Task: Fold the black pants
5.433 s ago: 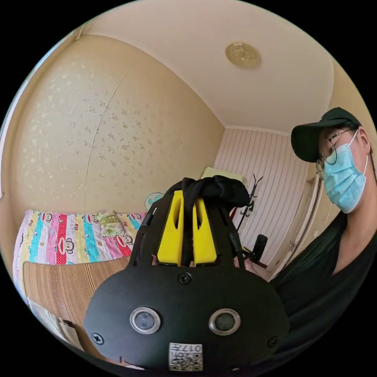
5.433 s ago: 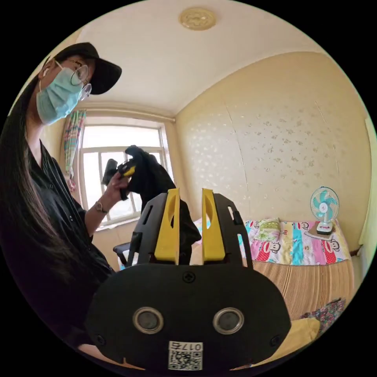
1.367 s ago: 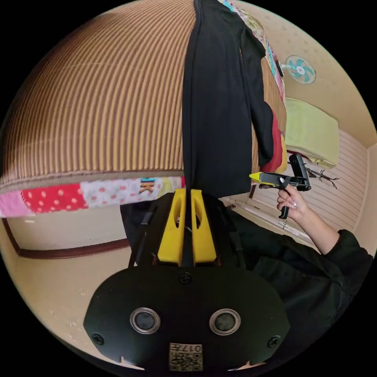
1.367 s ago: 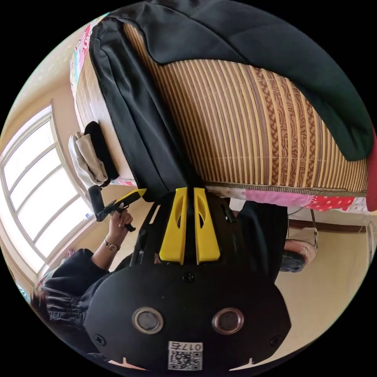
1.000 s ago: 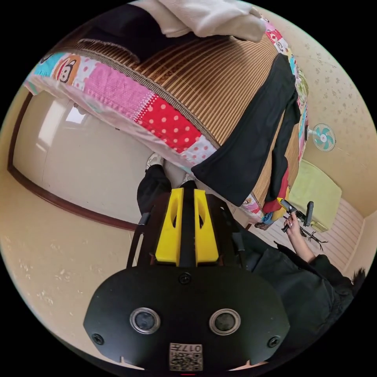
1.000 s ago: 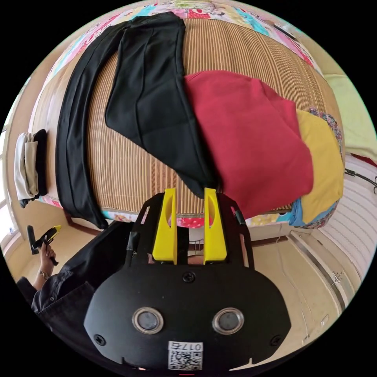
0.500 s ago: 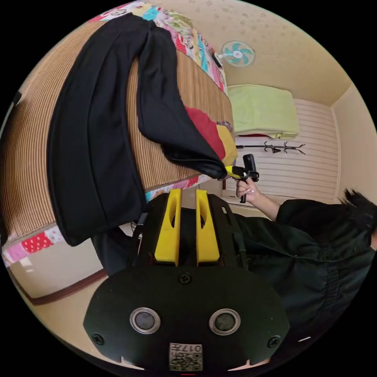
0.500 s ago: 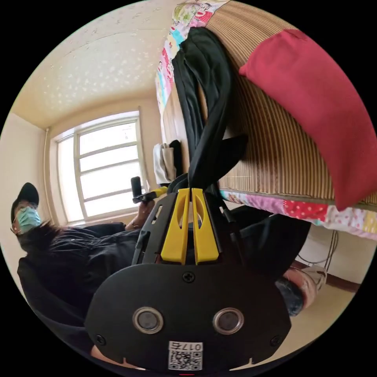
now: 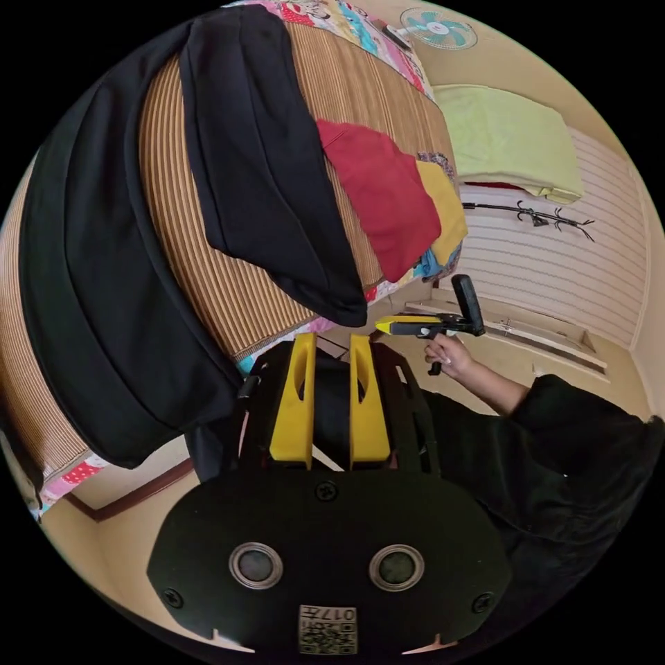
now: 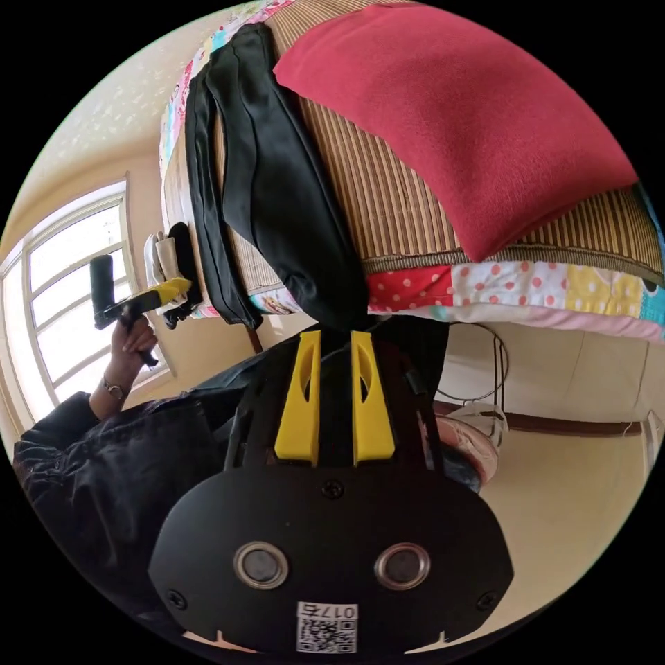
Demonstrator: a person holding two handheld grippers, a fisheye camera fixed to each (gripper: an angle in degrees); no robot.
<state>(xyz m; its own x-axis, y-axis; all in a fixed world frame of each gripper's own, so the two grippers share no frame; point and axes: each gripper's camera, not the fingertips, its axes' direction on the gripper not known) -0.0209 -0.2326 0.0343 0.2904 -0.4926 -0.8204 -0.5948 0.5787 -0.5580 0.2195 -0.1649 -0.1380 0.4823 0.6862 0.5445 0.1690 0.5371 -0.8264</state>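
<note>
Lying spread on the bed, the black pants (image 9: 131,277) are gripped by neither pair of tongs.

Both legs of the pants are draped over the striped mat (image 9: 208,277) of the bed, with their ends hanging past the mat's edge and the patchwork sheet (image 10: 526,280). A red garment (image 10: 471,125) is laid just beside the nearer leg, with a yellow garment (image 9: 443,208) beyond it. The left tongs (image 9: 331,343) are held released, their yellow jaws parted with nothing between them, just short of the pants' end. The right tongs (image 10: 335,339) are likewise released and empty, near the tip of the other leg. In the left gripper view, the right tongs are seen held in a hand (image 9: 447,357).
</note>
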